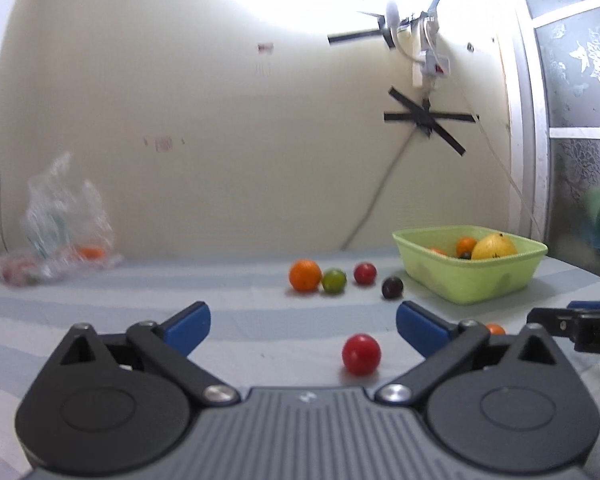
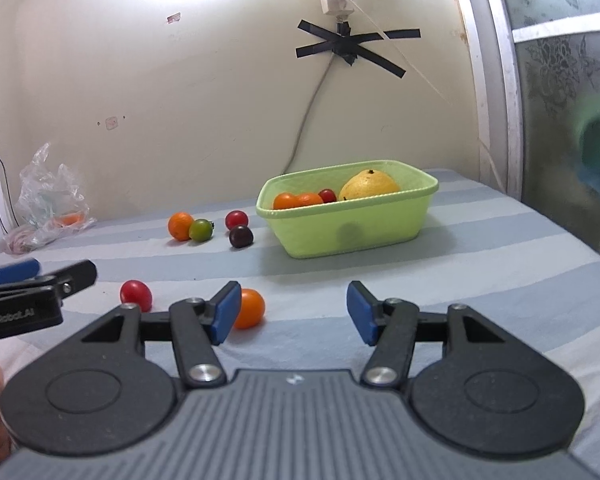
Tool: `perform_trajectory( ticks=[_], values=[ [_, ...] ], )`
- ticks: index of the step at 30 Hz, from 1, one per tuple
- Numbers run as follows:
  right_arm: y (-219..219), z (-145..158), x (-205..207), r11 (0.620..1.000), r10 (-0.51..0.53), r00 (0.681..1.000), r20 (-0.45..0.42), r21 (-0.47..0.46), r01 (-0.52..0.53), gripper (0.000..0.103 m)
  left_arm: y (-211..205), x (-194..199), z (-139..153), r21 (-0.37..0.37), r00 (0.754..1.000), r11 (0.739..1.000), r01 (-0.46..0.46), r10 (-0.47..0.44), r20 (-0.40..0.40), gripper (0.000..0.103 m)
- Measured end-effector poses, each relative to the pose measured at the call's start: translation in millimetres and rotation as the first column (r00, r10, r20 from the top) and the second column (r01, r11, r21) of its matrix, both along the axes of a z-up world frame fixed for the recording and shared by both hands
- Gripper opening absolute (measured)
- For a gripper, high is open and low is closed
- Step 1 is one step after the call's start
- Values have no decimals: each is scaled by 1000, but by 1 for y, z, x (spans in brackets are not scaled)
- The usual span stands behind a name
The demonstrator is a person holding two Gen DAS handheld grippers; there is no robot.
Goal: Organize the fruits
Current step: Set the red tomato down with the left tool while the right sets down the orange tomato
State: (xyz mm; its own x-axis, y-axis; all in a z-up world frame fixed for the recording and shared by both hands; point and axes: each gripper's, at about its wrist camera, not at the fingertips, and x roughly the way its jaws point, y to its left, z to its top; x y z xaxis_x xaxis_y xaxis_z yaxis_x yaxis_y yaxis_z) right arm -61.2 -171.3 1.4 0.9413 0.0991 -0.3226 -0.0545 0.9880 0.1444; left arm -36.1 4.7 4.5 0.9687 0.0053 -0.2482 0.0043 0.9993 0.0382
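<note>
Fruit lay all over the striped cloth [image 2: 480,240]. The left gripper [image 1: 303,322] had its jaws wide open and held nothing. A red tomato [image 1: 361,354] sat on the cloth just in front of it, between the blue pads [image 1: 188,326] but not touching them. The right gripper [image 2: 294,314] was open too, though less wide, and was empty. An orange tomato [image 2: 251,307] sat just behind its left pad, partly hidden by it. In the left view only a small bit of that orange tomato showed.

Farther off, four fruits sat close together on the cloth: an orange [image 2: 181,225], a green tomato [image 2: 201,229] touching it, a red one [image 2: 236,219] and a dark one [image 2: 241,236].

The left view was blurry. A clear plastic bag [image 2: 48,196] lay far to the left, and I could not tell what was inside.

The green basket [image 2: 352,228] stood far and to the right. Inside were a big yellow fruit [image 2: 370,185], small orange fruits [image 2: 298,200] and a small red one [image 2: 327,195].
</note>
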Motion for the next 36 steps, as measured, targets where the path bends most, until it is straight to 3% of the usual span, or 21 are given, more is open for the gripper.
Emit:
perform_trajectory(
  ticks=[6,12,17,21,24,29,31,36],
  values=[
    [1,1,-2,1000,-7,1000,16,-13,7,61,9,-7,2,-47,997,997,-54,56,56,103],
    [-6,1,1,1000,-8,1000,5,26,8,64,5,-18,4,-15,991,998,-55,56,123,103],
    [-19,2,13,994,-28,999,-22,108,31,66,8,-10,3,-21,995,997,-71,72,71,103],
    [-27,4,19,981,-90,996,10,171,87,66,14,-3,1,-42,995,994,-101,102,16,103],
    [-20,6,18,982,-126,990,56,147,117,66,13,-3,0,-32,995,995,-97,97,14,103],
    [3,7,7,996,-90,987,132,24,88,67,11,-1,0,-11,996,996,-93,93,1,103],
    [9,7,5,997,-76,986,151,-8,78,74,12,0,0,-16,995,995,-95,95,-5,103],
    [4,9,7,997,-81,986,145,16,80,74,13,1,0,-25,995,995,-98,98,-12,103]
  ],
)
